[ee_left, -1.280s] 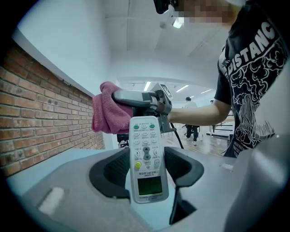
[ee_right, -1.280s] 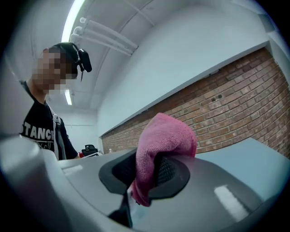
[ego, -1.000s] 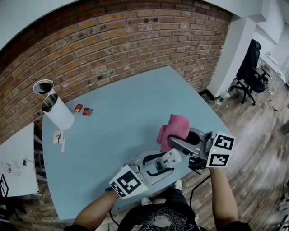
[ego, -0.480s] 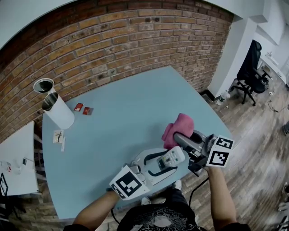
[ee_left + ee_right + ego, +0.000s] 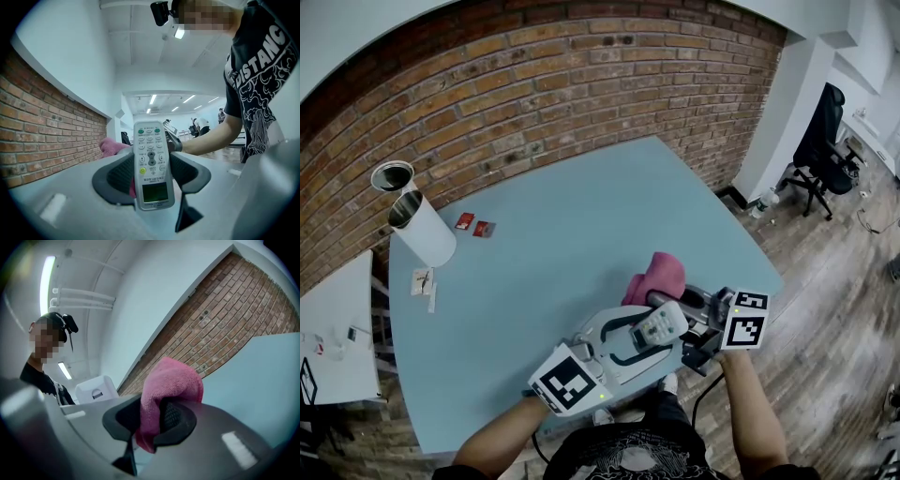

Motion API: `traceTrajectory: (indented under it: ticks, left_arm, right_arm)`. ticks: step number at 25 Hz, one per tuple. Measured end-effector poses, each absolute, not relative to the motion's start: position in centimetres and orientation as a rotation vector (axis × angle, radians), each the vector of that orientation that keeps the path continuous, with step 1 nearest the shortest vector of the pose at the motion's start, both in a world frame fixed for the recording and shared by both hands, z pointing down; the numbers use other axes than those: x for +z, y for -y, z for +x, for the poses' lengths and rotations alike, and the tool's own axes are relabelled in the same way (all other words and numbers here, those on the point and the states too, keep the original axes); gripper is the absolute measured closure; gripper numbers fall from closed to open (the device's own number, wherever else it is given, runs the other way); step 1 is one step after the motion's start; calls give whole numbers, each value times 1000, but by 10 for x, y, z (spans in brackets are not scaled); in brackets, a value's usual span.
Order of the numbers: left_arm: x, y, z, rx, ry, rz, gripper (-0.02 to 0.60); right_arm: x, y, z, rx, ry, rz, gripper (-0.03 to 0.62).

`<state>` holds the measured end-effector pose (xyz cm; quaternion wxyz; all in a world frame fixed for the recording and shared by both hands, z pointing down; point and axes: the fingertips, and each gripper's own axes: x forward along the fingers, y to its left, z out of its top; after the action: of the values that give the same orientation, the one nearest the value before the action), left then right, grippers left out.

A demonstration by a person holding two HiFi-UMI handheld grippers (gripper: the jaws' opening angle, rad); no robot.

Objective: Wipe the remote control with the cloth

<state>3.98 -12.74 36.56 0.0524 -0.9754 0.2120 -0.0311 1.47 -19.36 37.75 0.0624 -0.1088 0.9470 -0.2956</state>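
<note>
A white remote control [image 5: 150,164] with grey buttons and a small screen sits between the dark pads of my left gripper [image 5: 151,174], which is shut on it. From the head view the remote control [image 5: 658,325] is held above the table's near edge, buttons up. My right gripper [image 5: 151,420] is shut on a pink cloth [image 5: 169,385] that bunches out beyond its jaws. The cloth [image 5: 655,277] hangs just behind the remote's far end, and whether the two touch I cannot tell. The right gripper [image 5: 670,302] comes in from the right.
The light blue table [image 5: 562,234] runs back to a brick wall. A white cylinder [image 5: 420,230] with a metal can on top stands at the far left, with small red packets [image 5: 474,225] beside it. An office chair [image 5: 818,141] stands on the wooden floor at right.
My right gripper has rolled and sunk with the cloth, moving it from above the remote down behind its far end. The left gripper has lifted the remote slightly.
</note>
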Motion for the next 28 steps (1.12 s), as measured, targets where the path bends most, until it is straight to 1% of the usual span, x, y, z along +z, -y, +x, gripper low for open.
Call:
traceTrajectory:
  ticks: [17,22,25,28]
  left_arm:
    - [354,127,43,-98,-665,-2914,339]
    - [364,134,38,-111,-712,-2925,339]
    - [385,142,31,-185,-742,-2975,339]
    - [419,149,18,-336,-778,-3007,339]
  right_arm:
    - [413,188,12,-1142,-2761,-292,533]
    - [425,183,12,-1192,-2738,-299,533]
    - [436,186,17,-1201,-2738,-382,533]
    - [449,190,24,-1213,-2738,-470,533]
